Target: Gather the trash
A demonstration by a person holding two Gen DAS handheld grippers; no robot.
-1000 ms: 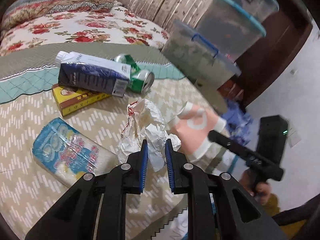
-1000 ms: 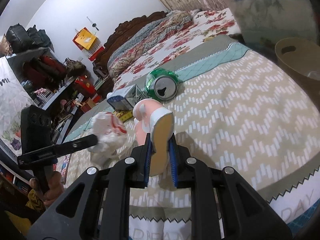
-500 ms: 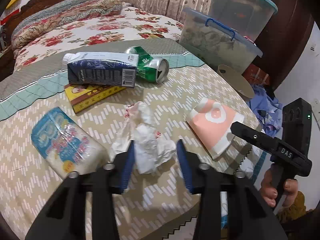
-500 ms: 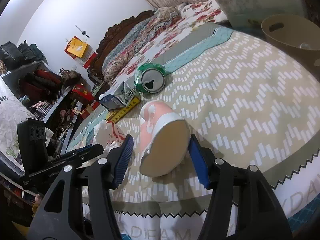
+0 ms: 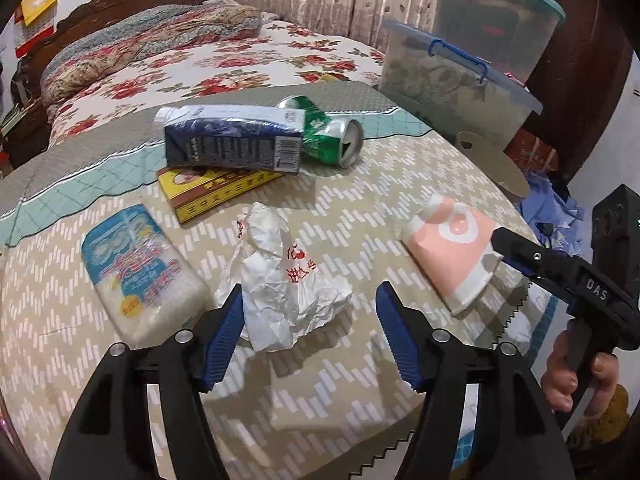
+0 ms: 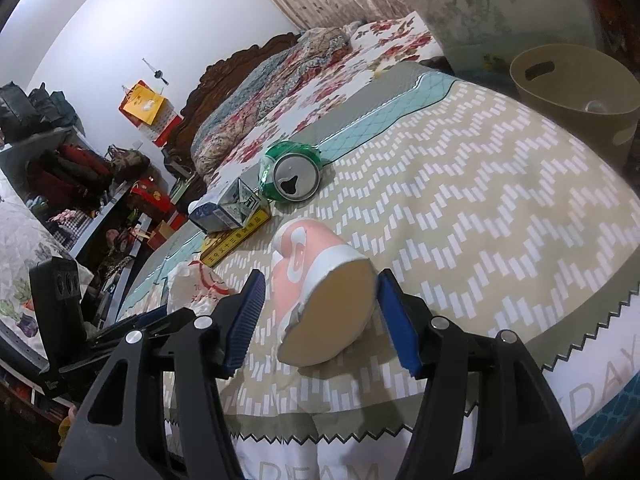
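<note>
Where both clamped before | left gripper (image 5: 310, 312) opening, crumpled wrapper (image 5: 280, 280) loose | right gripper (image 6: 318, 300) opening, pink cup (image 6: 320, 288) loose

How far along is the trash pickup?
Done: nothing visibly binned beyond something pale in the tan bin. In hand: nothing; left gripper is opening around the crumpled wrapper, right gripper around the pink cup. Left: both, plus carton, can, yellow box, blue packet.

The right gripper (image 6: 318, 318) opens its jaws around a crushed pink-and-white paper cup (image 6: 320, 300). Beyond the cup lies a dented green can (image 6: 292, 176).
</note>
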